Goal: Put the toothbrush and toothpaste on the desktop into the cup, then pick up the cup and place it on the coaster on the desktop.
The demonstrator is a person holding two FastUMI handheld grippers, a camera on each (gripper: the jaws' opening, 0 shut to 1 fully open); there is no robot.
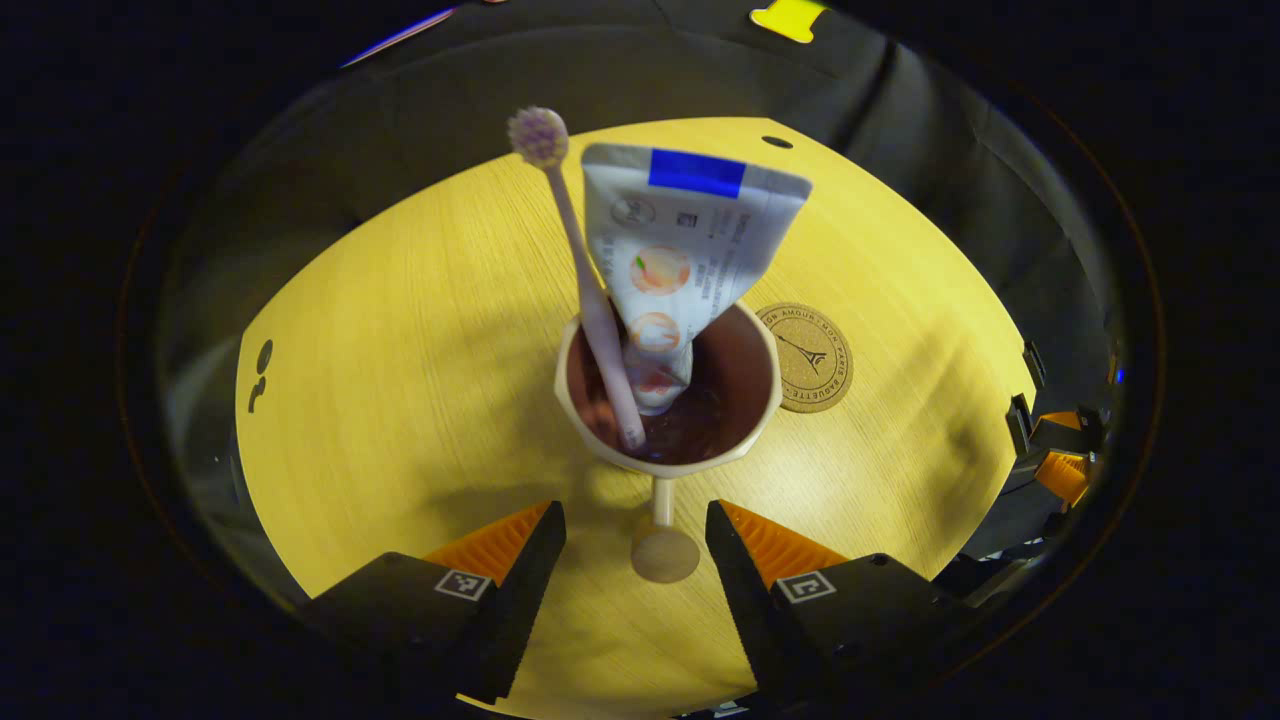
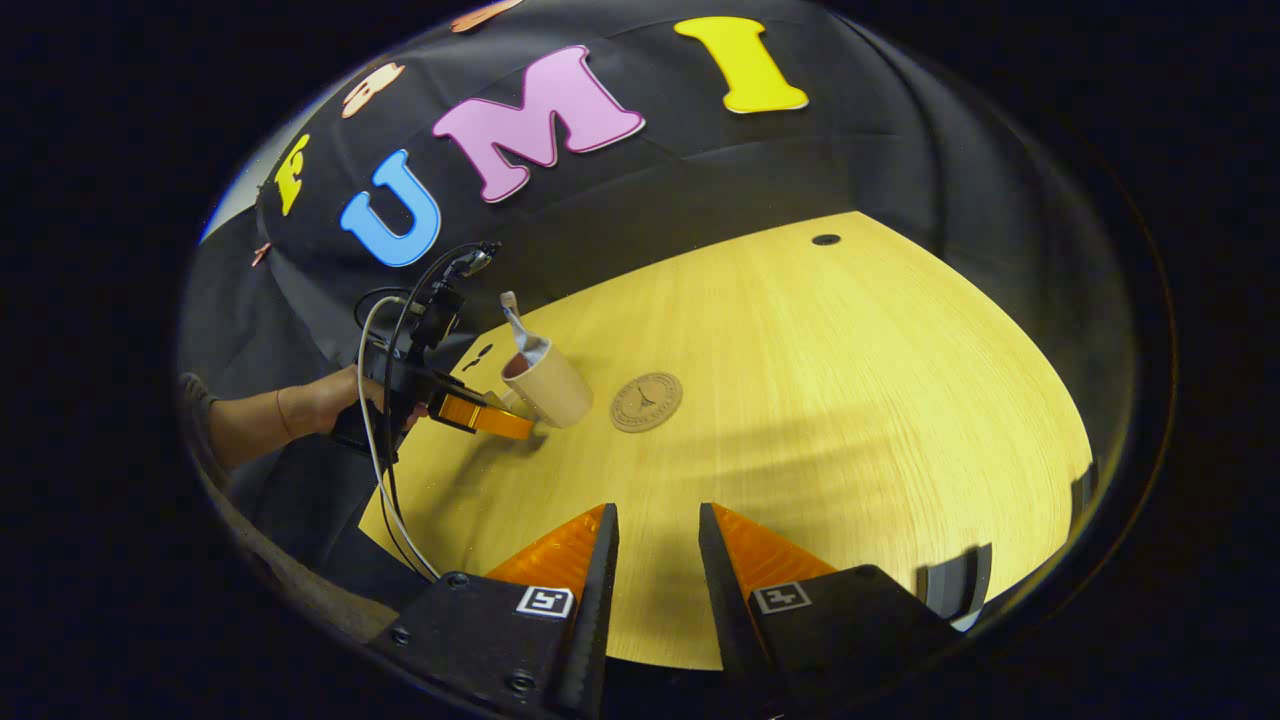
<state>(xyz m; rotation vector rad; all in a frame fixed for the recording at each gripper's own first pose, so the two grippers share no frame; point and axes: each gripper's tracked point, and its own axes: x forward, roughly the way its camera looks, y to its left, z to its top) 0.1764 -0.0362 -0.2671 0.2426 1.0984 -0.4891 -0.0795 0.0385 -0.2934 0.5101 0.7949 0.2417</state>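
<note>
Wooden desktop [image 1: 400, 350] with cup [image 1: 668, 455], coaster [image 1: 810, 357]

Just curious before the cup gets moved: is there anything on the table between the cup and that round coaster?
No. In the right gripper view, bare wooden desktop separates the cup from the coaster; nothing lies between them.

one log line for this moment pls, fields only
stage: cup pickup pending | beige handled cup: holds pink toothbrush, white toothpaste tube | left hand-held gripper: open astride handle | round cork coaster: bare
</note>
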